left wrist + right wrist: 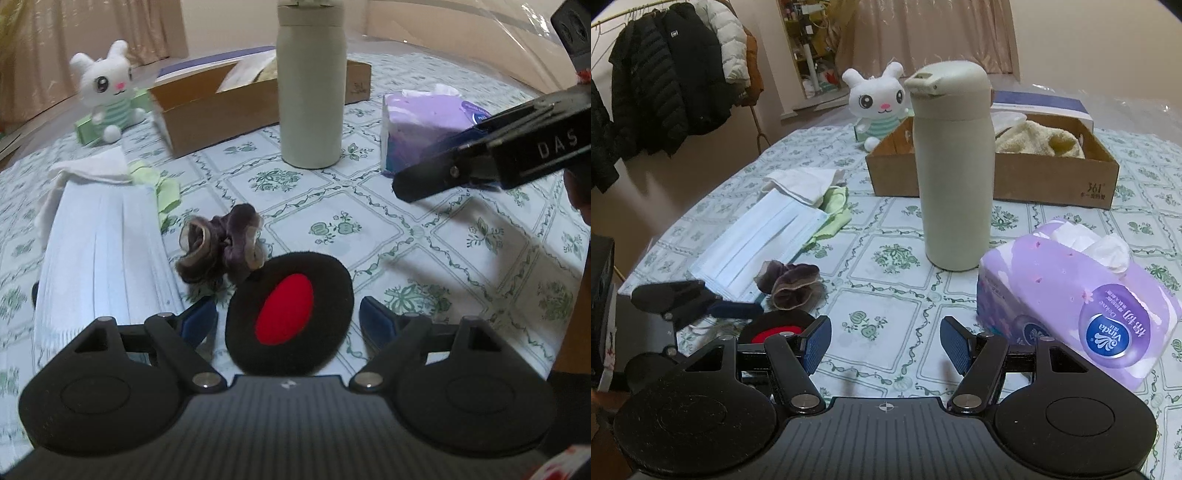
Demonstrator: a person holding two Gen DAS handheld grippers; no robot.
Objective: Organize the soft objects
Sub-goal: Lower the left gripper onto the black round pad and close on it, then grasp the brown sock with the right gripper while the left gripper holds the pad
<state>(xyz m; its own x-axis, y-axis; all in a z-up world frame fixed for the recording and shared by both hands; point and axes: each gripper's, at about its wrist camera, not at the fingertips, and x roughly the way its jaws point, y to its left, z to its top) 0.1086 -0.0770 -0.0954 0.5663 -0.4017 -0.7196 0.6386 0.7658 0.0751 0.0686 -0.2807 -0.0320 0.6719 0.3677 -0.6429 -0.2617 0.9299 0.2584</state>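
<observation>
The black-and-red round pad [290, 314] is seen lying on the bench directly between the wide-open, empty fingers of the left tool [288, 317], nearer than the equally open, empty right tool [884, 343].

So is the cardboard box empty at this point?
No. In the right wrist view the cardboard box already holds a cream-coloured towel, bunched up inside it behind the bottle.

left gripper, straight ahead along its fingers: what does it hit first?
The black pad with the red centre: it already sits between the open left gripper fingers. Just beyond it lies the dark scrunchie, and farther on stands the beige bottle. Whether the gripper clears the pad's top is unclear.
</observation>
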